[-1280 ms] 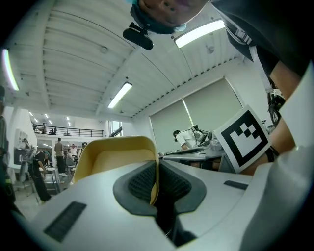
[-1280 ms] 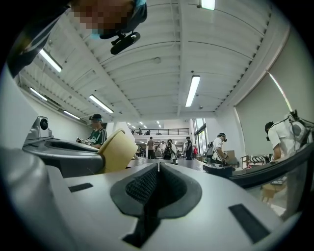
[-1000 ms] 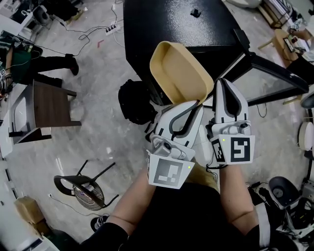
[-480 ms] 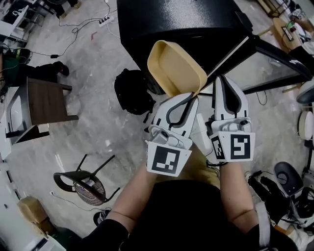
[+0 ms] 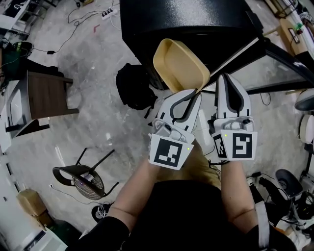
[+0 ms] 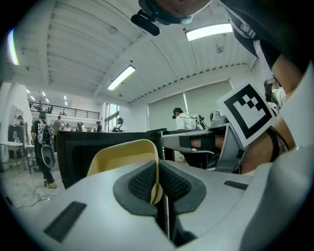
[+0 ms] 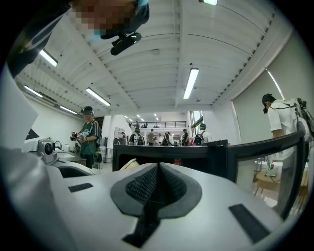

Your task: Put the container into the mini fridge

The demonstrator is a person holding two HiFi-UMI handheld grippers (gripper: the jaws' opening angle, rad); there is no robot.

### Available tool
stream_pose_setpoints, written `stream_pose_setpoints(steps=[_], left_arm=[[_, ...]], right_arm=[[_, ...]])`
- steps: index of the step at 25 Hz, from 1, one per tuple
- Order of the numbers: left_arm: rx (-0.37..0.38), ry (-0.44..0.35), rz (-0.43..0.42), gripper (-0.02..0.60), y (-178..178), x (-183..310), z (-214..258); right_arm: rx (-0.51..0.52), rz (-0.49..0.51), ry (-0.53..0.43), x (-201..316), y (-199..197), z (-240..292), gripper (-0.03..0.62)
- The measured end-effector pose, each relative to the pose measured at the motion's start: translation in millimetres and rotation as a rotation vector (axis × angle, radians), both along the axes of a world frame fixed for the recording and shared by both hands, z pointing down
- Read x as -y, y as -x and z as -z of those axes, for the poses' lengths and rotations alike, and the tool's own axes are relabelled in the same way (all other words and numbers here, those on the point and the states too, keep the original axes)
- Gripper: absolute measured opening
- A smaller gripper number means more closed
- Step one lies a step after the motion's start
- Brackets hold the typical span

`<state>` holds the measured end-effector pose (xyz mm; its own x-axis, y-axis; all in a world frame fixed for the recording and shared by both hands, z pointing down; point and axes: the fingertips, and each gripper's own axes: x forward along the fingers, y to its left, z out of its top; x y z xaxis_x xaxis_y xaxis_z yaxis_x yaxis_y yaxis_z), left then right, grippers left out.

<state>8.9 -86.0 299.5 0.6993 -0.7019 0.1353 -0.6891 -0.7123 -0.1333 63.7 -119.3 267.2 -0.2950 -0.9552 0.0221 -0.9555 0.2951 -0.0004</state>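
Note:
A tan, shallow plastic container (image 5: 180, 66) is tilted up in front of the black mini fridge (image 5: 186, 19). My left gripper (image 5: 197, 93) is shut on the container's near rim. In the left gripper view the rim (image 6: 156, 176) runs between the dark pads, with the container (image 6: 122, 154) rising ahead of the fridge (image 6: 91, 147). Just right of it, my right gripper (image 5: 227, 78) is shut with nothing between its jaws. The right gripper view shows that gripper (image 7: 158, 169) closed, facing the fridge (image 7: 196, 154). The fridge's glass door (image 5: 279, 68) stands open to the right.
On the floor left of the fridge lies a black bag (image 5: 133, 87). A dark wooden stool (image 5: 46, 95) and a tipped-over chair (image 5: 83, 179) are farther left. Cables and a power strip (image 5: 105, 12) run along the floor at the back. Several people stand in the background (image 7: 88, 132).
Both grippers have come down a little together, and the container is still pinched in the left one. The fridge sits closer under the container in the head view.

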Motion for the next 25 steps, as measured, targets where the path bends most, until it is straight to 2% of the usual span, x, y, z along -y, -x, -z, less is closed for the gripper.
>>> stream_pose_setpoints(steps=[7, 10, 15, 21, 25], left_arm=[[-0.003, 0.033, 0.019, 0.035, -5.5, 17.2, -32.8], [-0.011, 0.023, 0.031, 0.035, -7.4, 32.4, -43.9], [0.008, -0.002, -0.008, 0.035, -17.0, 52.4, -60.6], [0.031, 0.012, -0.004, 0.035, -21.2, 67.4, -89.1], [-0.001, 0.04, 0.015, 0.035, -28.2, 76.3, -112.7]], right_arm=[[0.009, 0.018, 0.03, 13.3, -5.9, -29.7, 0.041], [0.01, 0.029, 0.037, 19.2, -7.5, -40.2, 0.041], [0.006, 0.056, 0.042, 29.2, -8.0, -56.8, 0.041], [0.016, 0.081, 0.059, 42.1, -5.7, -85.0, 0.041], [0.03, 0.09, 0.072, 51.3, -8.9, -103.6, 0.041]])
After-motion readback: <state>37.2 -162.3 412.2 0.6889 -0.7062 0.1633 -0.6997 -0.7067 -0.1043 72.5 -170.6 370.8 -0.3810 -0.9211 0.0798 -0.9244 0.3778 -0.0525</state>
